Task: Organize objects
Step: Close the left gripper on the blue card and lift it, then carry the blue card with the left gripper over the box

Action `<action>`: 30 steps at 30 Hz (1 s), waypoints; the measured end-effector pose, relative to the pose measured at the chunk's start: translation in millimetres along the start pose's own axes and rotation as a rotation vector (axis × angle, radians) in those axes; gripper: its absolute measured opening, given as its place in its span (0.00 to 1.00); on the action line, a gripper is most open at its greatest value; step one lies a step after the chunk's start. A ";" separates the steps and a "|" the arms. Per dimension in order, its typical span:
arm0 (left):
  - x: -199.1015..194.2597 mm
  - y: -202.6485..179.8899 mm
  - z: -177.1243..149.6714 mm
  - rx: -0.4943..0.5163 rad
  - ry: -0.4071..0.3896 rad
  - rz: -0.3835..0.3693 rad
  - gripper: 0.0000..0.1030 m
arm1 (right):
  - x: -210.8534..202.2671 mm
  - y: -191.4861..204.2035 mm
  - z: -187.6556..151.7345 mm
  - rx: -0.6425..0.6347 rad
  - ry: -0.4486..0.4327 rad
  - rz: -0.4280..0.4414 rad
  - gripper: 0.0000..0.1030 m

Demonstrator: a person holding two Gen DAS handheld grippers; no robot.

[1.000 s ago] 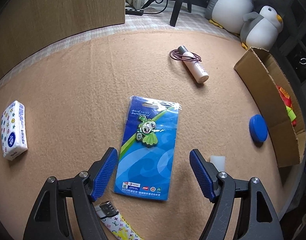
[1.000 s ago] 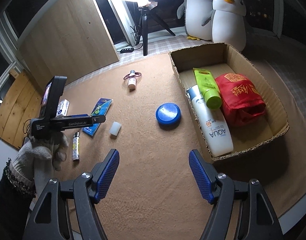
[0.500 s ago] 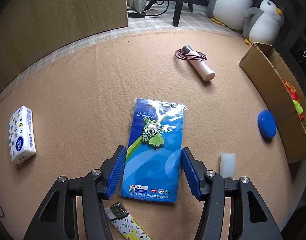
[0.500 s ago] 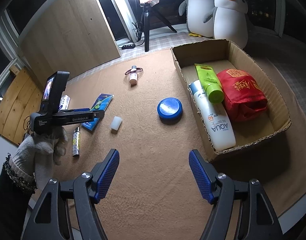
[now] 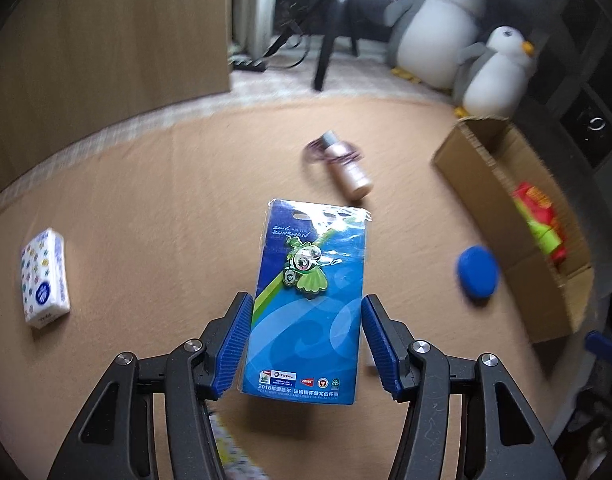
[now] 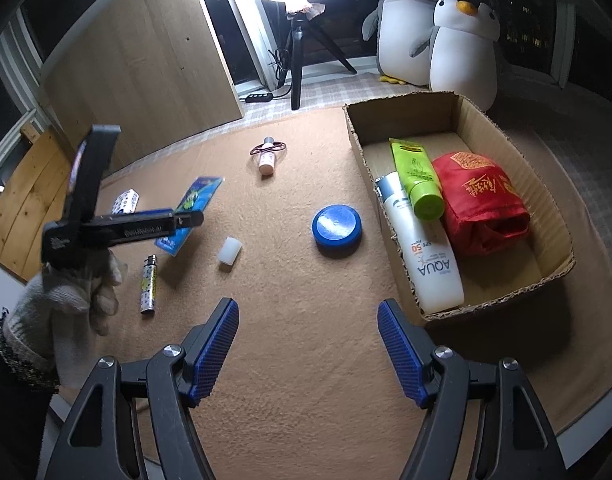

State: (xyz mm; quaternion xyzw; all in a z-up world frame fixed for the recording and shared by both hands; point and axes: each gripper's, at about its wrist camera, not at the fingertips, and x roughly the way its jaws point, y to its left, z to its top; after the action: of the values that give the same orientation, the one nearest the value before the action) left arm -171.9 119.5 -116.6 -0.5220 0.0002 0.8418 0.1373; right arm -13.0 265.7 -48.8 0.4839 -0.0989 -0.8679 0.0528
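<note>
My left gripper [image 5: 304,344] is shut on a blue badge card [image 5: 309,300] with a green mascot pin, its pads pressing the card's two long edges. The card hangs tilted above the tan mat, with its shadow below. From the right wrist view, the card [image 6: 194,204] shows behind the left gripper [image 6: 186,220], which a gloved hand [image 6: 70,292] holds. My right gripper [image 6: 307,344] stands open over bare mat with nothing between its fingers. The cardboard box [image 6: 497,304] at the right holds a white sunscreen tube [image 6: 425,256], a green tube [image 6: 417,176] and a red pouch [image 6: 481,200].
On the mat lie a blue round lid [image 6: 337,226], a white cap [image 6: 230,253], a patterned lighter [image 6: 149,284], a small pink bottle with a hair tie [image 6: 267,158] and a tissue pack [image 5: 44,278]. Two plush penguins [image 6: 437,28] and a tripod [image 6: 298,60] stand beyond the mat.
My left gripper closed its jaws onto the blue card's edges, then lifted it off the mat. The right gripper stayed where it was, still open.
</note>
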 end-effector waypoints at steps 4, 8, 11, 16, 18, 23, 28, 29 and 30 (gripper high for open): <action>-9.2 -31.0 14.4 0.035 -0.031 -0.039 0.58 | -1.2 -3.1 -0.7 -0.004 -0.002 -0.005 0.66; -15.0 -63.8 30.2 0.072 -0.058 -0.080 0.58 | -3.5 -8.6 -2.1 -0.008 -0.004 -0.010 0.66; -17.3 -92.0 41.0 0.101 -0.073 -0.104 0.58 | -6.8 -15.1 -3.2 -0.008 -0.008 -0.014 0.67; -13.6 -139.7 58.2 0.146 -0.088 -0.141 0.58 | -13.4 -32.3 -5.9 0.002 -0.014 -0.026 0.67; -11.1 -157.6 62.7 0.161 -0.090 -0.154 0.58 | -16.1 -40.6 -7.4 0.010 -0.015 -0.033 0.67; 1.1 -199.1 69.8 0.196 -0.077 -0.188 0.58 | -23.8 -64.7 -12.2 0.037 -0.020 -0.055 0.66; 11.9 -233.3 68.3 0.226 -0.055 -0.213 0.58 | -28.7 -85.1 -16.2 0.066 -0.023 -0.069 0.66; 14.1 -239.1 68.0 0.232 -0.051 -0.215 0.58 | -29.4 -88.9 -17.0 0.070 -0.023 -0.071 0.67; 16.2 -243.4 68.0 0.235 -0.048 -0.219 0.58 | -30.0 -91.1 -17.8 0.071 -0.023 -0.073 0.67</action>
State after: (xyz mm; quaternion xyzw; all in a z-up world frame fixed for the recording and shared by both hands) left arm -182.1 367.2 -65.1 -0.4790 0.0388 0.8282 0.2883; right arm 18.3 358.0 -53.3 0.4785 -0.1128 -0.8708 0.0027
